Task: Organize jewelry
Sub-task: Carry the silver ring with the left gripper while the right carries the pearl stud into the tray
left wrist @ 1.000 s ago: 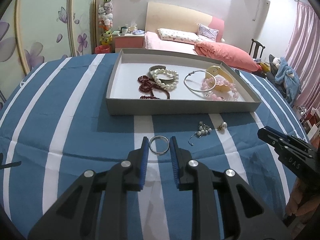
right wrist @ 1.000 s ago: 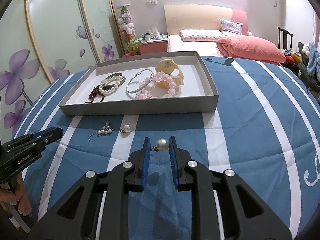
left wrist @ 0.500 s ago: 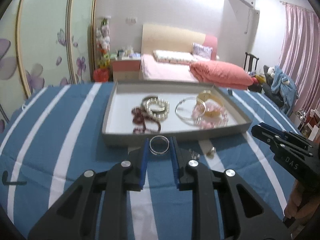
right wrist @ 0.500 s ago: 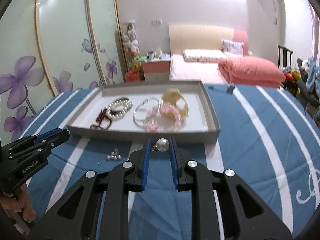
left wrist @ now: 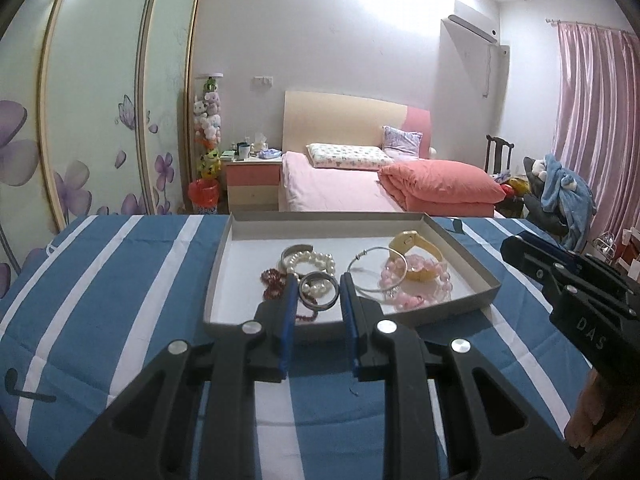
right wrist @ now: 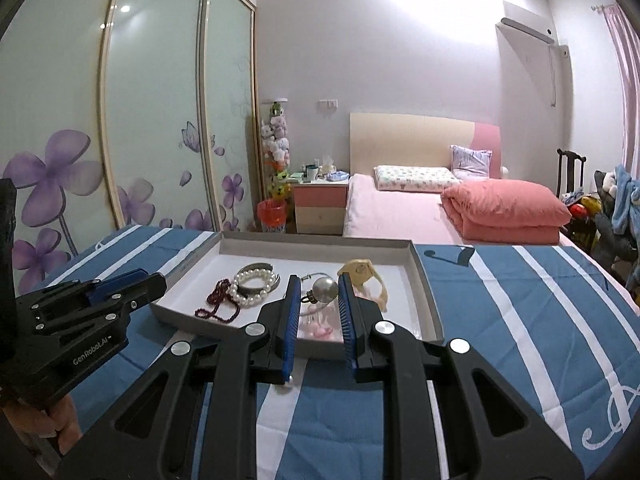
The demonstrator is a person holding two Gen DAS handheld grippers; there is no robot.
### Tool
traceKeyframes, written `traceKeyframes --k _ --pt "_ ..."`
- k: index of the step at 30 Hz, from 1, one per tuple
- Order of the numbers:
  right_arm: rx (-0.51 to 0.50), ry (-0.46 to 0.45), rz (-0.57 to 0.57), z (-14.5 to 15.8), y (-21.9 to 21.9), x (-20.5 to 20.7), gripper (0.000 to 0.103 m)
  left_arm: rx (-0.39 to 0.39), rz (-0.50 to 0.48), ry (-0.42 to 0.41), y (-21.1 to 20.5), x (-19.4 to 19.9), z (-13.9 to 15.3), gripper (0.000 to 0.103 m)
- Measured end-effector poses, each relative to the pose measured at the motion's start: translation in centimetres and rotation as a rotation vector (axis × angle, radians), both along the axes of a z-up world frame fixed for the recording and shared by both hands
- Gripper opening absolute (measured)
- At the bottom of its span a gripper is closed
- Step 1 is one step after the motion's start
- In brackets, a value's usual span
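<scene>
Silver metal shows between the blue pads of the left gripper (left wrist: pixel 319 292): a small ring (left wrist: pixel 319 295), pinched across its width and held in the air just short of the tray (left wrist: pixel 460 248); the right gripper (right wrist: pixel 319 292) has its jaws drawn close on a pearl earring (right wrist: pixel 325 289), the bead squeezed between the pads, its post poking out to the left.

Both pieces look light and hard; the ring is stiff and smooth, so a pinch on its outer rim seems right, though it could pivot or slip if the pads relax; the pearl is round and slick and would likely roll out of a loose hold, so the widest part of the bead is the place to press.

Inside the grey tray lie a pearl bracelet (left wrist: pixel 314 261), red beads (left wrist: pixel 272 280), a thin bangle (left wrist: pixel 376 276), pink beads (left wrist: pixel 424 276) and a yellow watch (left wrist: pixel 416 245); it sits on a blue cloth (left wrist: pixel 120 280) with white stripes, soft enough to let small things sink or snag.

Beyond its far edge stand a pink bed (left wrist: pixel 360 188), a flowered wardrobe (left wrist: pixel 80 120) and pink curtains (left wrist: pixel 592 120).
</scene>
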State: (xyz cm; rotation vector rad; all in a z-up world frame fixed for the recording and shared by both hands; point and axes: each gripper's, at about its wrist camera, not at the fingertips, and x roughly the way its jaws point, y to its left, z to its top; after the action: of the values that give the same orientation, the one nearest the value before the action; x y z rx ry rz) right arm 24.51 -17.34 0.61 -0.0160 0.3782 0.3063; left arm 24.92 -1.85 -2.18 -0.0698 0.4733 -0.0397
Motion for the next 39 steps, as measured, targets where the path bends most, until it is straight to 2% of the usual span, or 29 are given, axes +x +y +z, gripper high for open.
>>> traceKeyframes --k 13,19,28,29,32,39 --pt "-0.015 -0.05 -0.006 -0.1 0.9 4.4 0.02 0.022 0.008 -0.05 0.3 4.5 0.5 0.022" --pt "0.004 -0.005 -0.015 -1.3 1.1 7.3 0.02 0.016 0.025 -0.041 0.6 6.6 -0.2 0.022" --pt "0.019 0.057 -0.012 -2.4 1.4 9.3 0.021 0.015 0.022 -0.018 0.5 8.1 -1.2 0.022" --pt "0.02 0.062 -0.013 -2.4 1.4 9.3 0.023 0.014 0.021 -0.015 0.5 8.2 -1.3 0.022" --pt "0.027 0.064 -0.022 -2.4 1.1 9.2 0.039 0.015 0.015 -0.009 0.4 8.4 -1.5 0.022" --pt "0.013 0.057 -0.017 -2.4 0.9 8.3 0.039 0.014 0.003 0.008 0.4 9.1 -1.8 0.022"
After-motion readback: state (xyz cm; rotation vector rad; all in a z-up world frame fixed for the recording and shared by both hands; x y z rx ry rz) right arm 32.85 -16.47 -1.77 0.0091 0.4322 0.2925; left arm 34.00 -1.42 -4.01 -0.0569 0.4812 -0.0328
